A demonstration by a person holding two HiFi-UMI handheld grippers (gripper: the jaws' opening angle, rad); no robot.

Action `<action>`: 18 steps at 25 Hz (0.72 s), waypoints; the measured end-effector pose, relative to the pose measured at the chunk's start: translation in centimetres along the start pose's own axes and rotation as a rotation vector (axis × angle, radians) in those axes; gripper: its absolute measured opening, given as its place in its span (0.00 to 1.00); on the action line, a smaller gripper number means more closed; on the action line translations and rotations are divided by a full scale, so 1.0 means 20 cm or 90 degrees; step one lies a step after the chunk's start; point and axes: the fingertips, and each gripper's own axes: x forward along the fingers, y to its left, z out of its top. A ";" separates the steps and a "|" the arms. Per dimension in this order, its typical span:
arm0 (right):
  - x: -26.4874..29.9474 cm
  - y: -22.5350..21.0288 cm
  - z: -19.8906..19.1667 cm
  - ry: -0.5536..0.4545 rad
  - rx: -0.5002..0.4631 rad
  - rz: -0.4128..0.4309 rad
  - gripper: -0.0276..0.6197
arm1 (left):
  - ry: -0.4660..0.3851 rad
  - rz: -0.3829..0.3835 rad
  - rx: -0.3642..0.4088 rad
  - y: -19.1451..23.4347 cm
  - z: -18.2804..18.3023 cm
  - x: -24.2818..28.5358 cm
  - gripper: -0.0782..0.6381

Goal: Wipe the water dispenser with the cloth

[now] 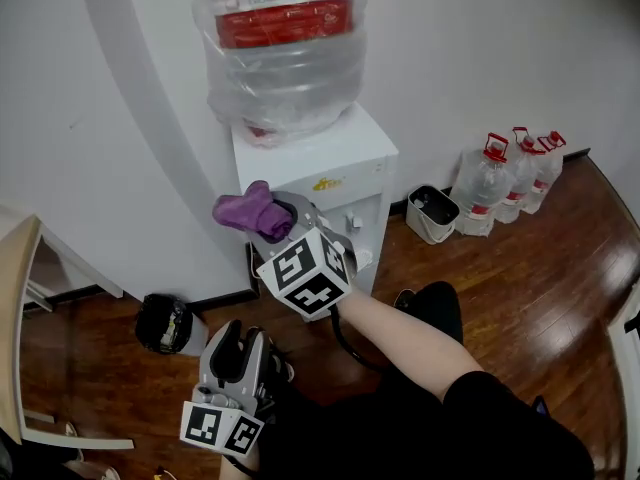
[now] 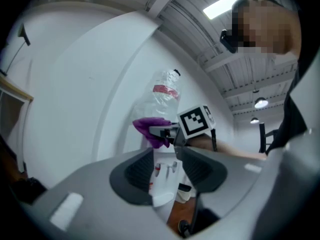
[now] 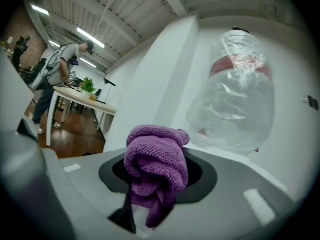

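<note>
Cloth (image 1: 252,211): purple, bunched, clenched in the right gripper's (image 1: 288,218) jaws, just before the water dispenser's (image 1: 330,168) upper front.
Left gripper (image 1: 243,338): low, jaws slightly apart, empty.
Around: white bin (image 1: 432,213) and water jugs (image 1: 510,178) by the right wall.
Writing: bottle's (image 1: 285,48) red band, unreadable.

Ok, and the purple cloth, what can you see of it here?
The purple cloth looks like soft looped microfibre, bunched into a rumpled wad rather than spread flat. The right gripper holds it, jaws closed on its middle, with a loose tail hanging below. It is held by the upper left front corner of the white water dispenser, just below the bottle. Whether it touches the dispenser cannot be told.
</note>
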 end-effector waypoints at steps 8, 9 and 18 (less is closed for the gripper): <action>-0.54 -0.99 -0.55 0.086 0.129 -0.304 0.32 | 0.033 0.000 -0.031 0.02 -0.12 0.01 0.38; -0.60 -1.09 -0.61 0.110 0.116 -0.340 0.32 | 0.036 -0.006 -0.033 0.01 -0.13 0.02 0.38; -0.32 -0.58 -0.53 0.135 0.041 -0.246 0.32 | 0.047 -0.014 -0.022 -0.04 -0.14 0.02 0.38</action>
